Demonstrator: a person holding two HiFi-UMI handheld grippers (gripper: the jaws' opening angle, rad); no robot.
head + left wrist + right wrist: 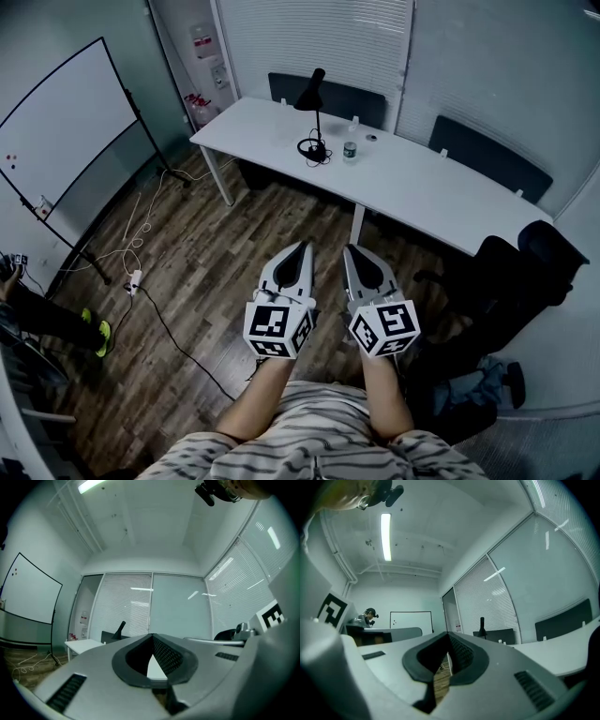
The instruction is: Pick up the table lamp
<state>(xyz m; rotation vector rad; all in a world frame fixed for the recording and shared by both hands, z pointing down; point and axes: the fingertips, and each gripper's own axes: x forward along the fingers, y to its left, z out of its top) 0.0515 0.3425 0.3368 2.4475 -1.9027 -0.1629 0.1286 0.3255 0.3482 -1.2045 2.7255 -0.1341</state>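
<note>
The black table lamp [314, 117] stands on the far side of the white table [412, 187], its cord coiled round its base. Its shade shows small in the left gripper view [120, 629] and the lamp shows as a thin dark post in the right gripper view [482, 626]. My left gripper [302, 246] and right gripper [349, 249] are held side by side over the wooden floor, well short of the table, pointing towards it. Both have their jaws together at the tips with nothing between them, as the left [152, 635] and right [449, 633] gripper views also show.
A small jar [350, 150] stands next to the lamp's base. Dark chairs sit behind the table [487, 155] and at the right [511, 281]. A whiteboard [66, 122] on a stand is at the left, with cables and a power strip [134, 279] on the floor. A person's legs [56, 323] show at far left.
</note>
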